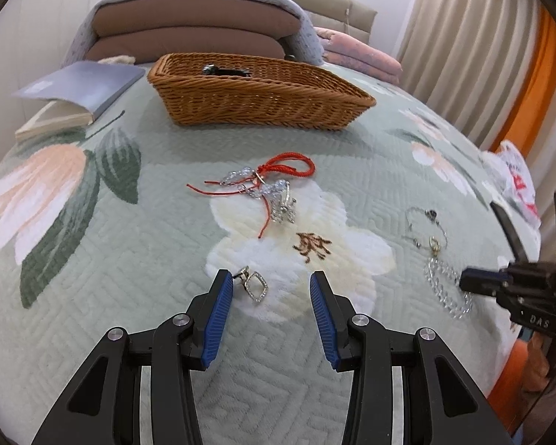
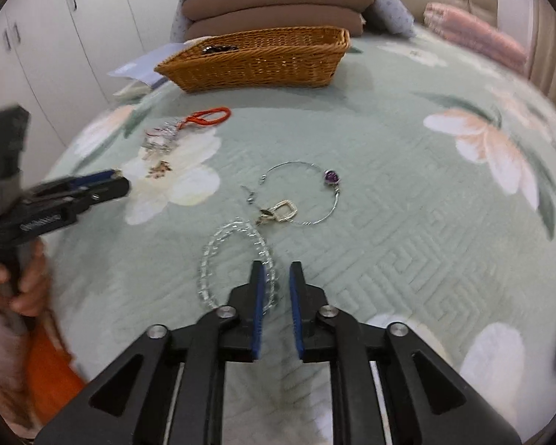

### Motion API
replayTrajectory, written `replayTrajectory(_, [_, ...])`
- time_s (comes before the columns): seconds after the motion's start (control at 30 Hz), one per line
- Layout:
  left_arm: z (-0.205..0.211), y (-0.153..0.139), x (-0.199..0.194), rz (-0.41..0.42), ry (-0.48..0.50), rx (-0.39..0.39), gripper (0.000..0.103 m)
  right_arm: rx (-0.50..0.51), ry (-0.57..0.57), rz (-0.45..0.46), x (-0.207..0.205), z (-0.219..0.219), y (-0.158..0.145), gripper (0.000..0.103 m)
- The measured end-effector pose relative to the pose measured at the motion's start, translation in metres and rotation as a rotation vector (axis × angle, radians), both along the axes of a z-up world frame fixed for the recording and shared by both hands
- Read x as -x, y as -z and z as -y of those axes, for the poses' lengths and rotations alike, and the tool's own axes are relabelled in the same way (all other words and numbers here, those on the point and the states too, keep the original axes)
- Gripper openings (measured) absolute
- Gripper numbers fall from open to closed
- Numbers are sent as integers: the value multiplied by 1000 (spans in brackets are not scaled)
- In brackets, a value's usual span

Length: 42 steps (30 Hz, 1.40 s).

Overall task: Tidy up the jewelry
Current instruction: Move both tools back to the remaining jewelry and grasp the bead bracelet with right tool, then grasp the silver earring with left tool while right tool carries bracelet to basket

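My left gripper (image 1: 270, 282) is open, low over the bed, with a silver square-pendant earring (image 1: 255, 285) lying between its fingers, close to the left finger. My right gripper (image 2: 277, 272) is open with a narrow gap, its left finger over the edge of a clear crystal bracelet (image 2: 218, 248), which also shows in the left wrist view (image 1: 444, 289). Beyond it lie a square silver earring (image 2: 283, 211) and a silver bangle with a purple bead (image 2: 331, 178). A red cord with crystal beads (image 1: 274, 178) lies mid-bed. The wicker basket (image 1: 248, 100) stands farther back with a dark item (image 1: 224, 70) inside.
The bed has a green quilted floral cover (image 1: 92, 259). A grey-covered book (image 1: 74, 89) lies left of the basket. Folded brown cushions (image 1: 192, 33) and a pink blanket (image 1: 359, 55) sit behind. A white plastic bag (image 1: 515, 178) lies at the right edge by the curtains.
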<state>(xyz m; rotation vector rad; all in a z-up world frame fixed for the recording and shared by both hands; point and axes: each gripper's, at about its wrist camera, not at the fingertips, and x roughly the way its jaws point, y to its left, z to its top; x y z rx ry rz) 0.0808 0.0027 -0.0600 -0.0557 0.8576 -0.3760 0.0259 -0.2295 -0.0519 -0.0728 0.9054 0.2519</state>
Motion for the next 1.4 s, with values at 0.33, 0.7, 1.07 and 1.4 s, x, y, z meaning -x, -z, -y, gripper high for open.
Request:
replayTrajectory(0.33, [4, 2, -3, 2, -16, -25, 43, 140, -19, 74, 8, -19, 6, 16])
replayTrajectory(0.7, [8, 0, 1, 41, -36, -75, 12, 23, -46, 57, 9, -14, -2, 11])
replayTrajectory(1.07, [5, -24, 13, 126, -29, -27, 12, -96, -107, 136, -1, -24, -54, 11])
replayTrajectory(1.4, [-3, -70, -14, 211, -27, 1, 12, -66, -105, 278, -58, -37, -116, 11])
